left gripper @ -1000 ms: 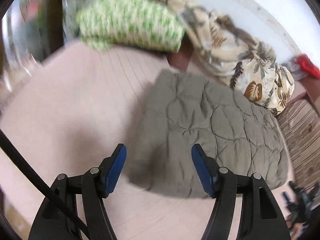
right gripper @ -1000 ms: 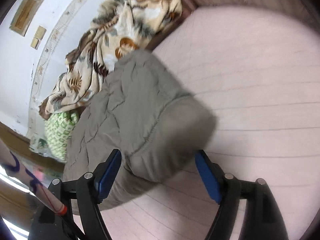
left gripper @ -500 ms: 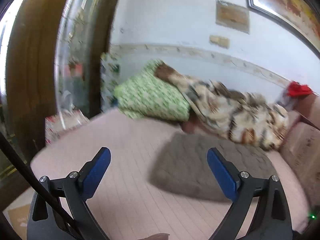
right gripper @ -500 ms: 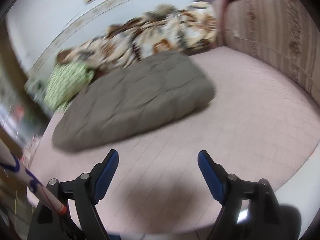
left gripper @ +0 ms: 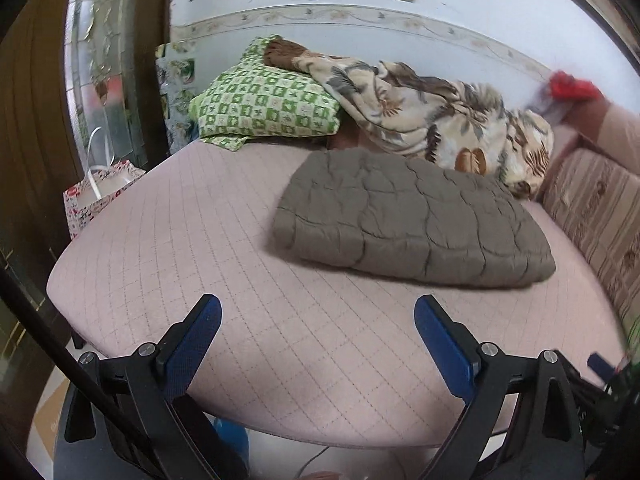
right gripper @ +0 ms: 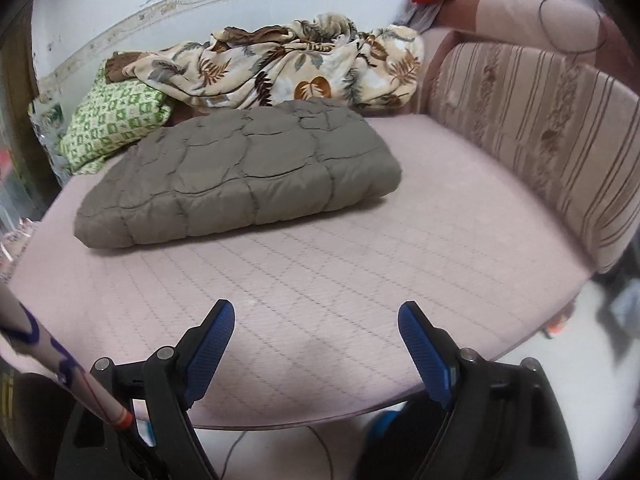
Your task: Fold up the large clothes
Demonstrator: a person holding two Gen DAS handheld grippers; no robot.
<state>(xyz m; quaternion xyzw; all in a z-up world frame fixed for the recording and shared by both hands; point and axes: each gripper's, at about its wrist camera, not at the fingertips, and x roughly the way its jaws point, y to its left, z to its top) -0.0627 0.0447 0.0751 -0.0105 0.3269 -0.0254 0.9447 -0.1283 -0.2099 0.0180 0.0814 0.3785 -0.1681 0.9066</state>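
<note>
One folded grey quilted garment (left gripper: 412,216) on pink bed (left gripper: 200,248), left tongs (left gripper: 316,340) and right tongs (right gripper: 316,344) released, holding nothing

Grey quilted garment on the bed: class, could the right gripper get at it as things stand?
Probably yes. The right gripper is open and empty, the pink mattress between it and the folded grey quilted garment lies bare, and nothing rests on the garment.
</note>
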